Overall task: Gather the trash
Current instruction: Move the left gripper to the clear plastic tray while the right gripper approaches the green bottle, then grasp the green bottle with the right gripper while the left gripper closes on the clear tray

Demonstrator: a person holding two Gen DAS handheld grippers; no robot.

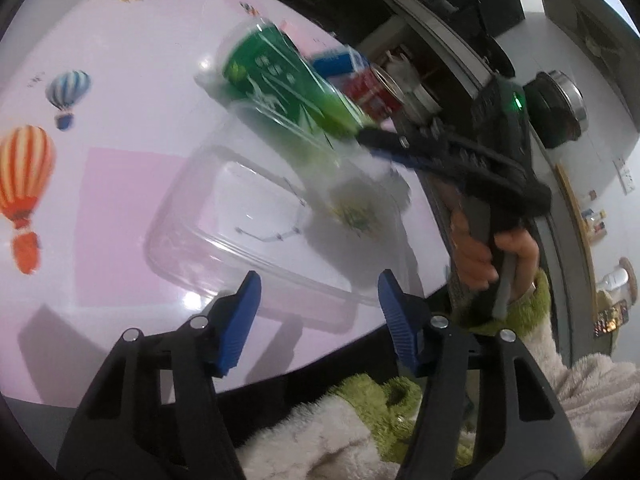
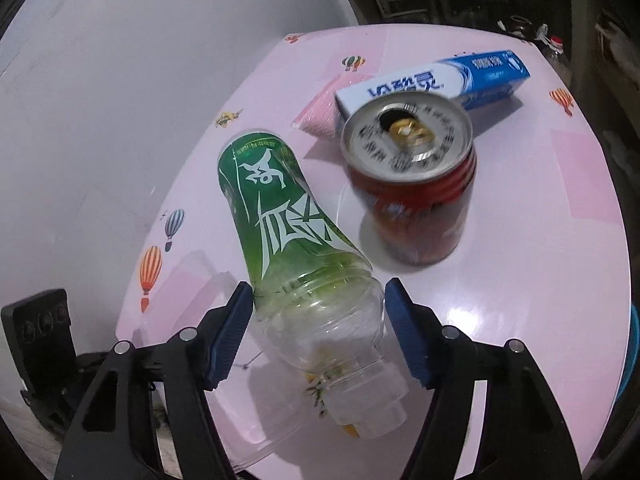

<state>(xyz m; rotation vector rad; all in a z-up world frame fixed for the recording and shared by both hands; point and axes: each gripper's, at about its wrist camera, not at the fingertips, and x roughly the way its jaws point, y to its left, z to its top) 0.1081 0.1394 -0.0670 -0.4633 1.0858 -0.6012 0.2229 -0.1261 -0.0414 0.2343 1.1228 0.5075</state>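
On the pink table (image 2: pixel 520 280) printed with hot-air balloons, a clear plastic container (image 1: pixel 256 216) lies toward the left, seen from the left wrist. The left gripper (image 1: pixel 318 300) hangs over the container's near edge, jaws partly apart, with the rim between its blue pads (image 1: pixel 240 320); whether they touch the plastic cannot be told. Just right of the container, a clear plastic bottle with a green label (image 2: pixel 288 232) lies on its side, neck toward the near edge. The right gripper (image 2: pixel 318 320), held by a hand (image 1: pixel 492 256) in a fluffy green-and-cream sleeve (image 1: pixel 532 312), straddles the bottle's clear shoulder; its left pad looks pressed against the plastic, the right one just beside it. Right of the bottle stands an opened red can (image 2: pixel 416 200). Beyond the can lies a blue-and-white carton (image 2: pixel 444 80).
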